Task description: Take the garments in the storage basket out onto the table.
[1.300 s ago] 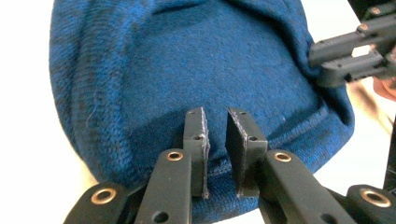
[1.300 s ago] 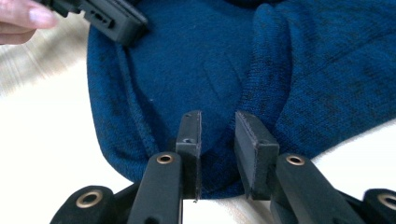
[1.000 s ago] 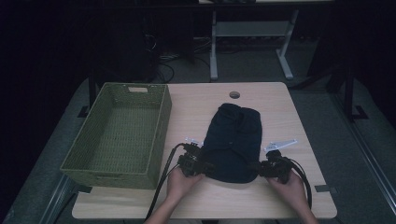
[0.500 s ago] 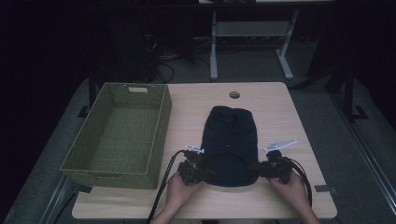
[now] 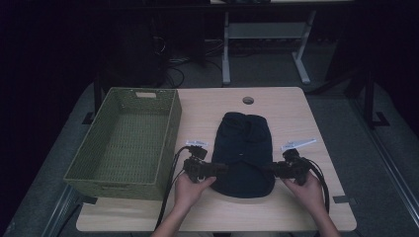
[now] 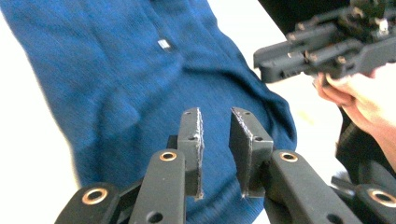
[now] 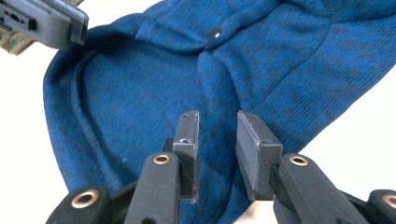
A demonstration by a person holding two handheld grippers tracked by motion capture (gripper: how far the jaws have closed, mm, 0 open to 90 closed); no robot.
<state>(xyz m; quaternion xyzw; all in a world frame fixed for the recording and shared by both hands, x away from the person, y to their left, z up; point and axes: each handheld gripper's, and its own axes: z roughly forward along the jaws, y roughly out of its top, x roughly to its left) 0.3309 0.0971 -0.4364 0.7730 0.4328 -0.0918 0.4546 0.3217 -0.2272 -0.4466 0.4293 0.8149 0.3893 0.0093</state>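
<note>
Garment: a dark blue knit sweater [image 5: 245,153] lies flat at mid-surface, beside the green woven basket [image 5: 126,143], its near hem between the two tools. Against the earlier frames it has been drawn slightly toward the person. The left tool [image 6: 215,140] has just been opening; its jaws now stand spread a little with nothing between them, poised over the cloth. The right tool [image 7: 217,144] likewise stands narrowly parted above the fabric, pinching nothing. Judgement: the cloth has been let go and a fresh grip comes next. Hard to make out: the sleeves, apparently tucked under, and the white tags [image 5: 298,143] on the surface [image 5: 286,106].
</note>
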